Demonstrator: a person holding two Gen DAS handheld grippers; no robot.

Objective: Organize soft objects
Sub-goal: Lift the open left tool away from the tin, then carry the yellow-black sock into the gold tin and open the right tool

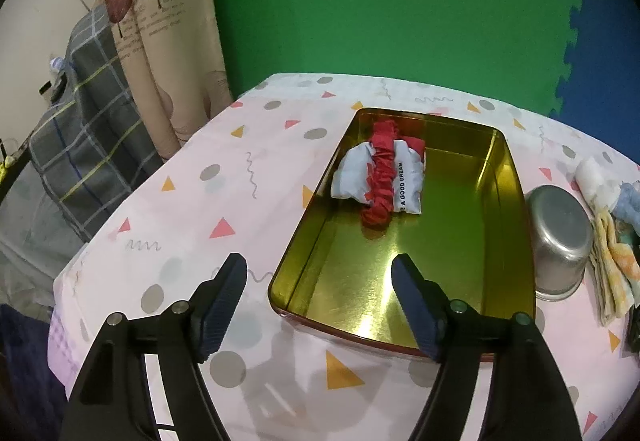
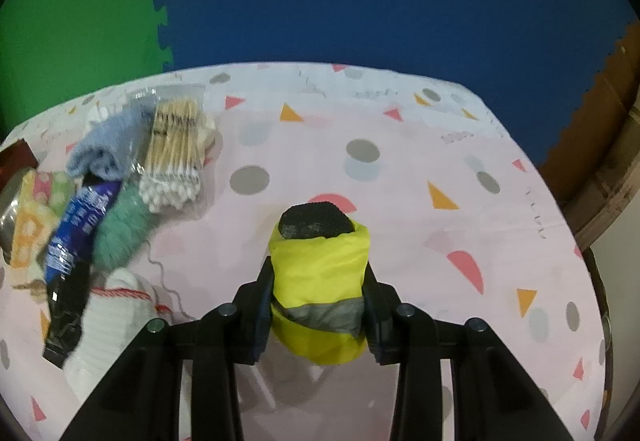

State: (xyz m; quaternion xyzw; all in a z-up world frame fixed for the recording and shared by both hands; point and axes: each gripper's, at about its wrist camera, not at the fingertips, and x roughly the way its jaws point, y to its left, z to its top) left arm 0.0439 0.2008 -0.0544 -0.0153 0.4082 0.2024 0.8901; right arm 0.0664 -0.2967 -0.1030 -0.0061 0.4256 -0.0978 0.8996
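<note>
Left gripper [image 1: 320, 305], jaws spread and empty, is seen at lower centre; the red-and-white fabric bundle [image 1: 380, 177] is lodged in the gold tin [image 1: 516, 201]; the yellow rolled pouch [image 2: 320, 293] is clamped by the right gripper [image 2: 318, 305], lower centre.

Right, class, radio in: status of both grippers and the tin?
Left gripper open, empty. Right gripper shut on yellow bundle. Tin holds one red-and-white bundle. Path clear.

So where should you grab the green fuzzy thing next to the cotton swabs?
Probably across the green fuzzy bundle's narrow middle, coming down from above. It lies long and slanted, so turn the tool to span its short width. One long side touches the blue packet, so the fingers have little room there.
</note>
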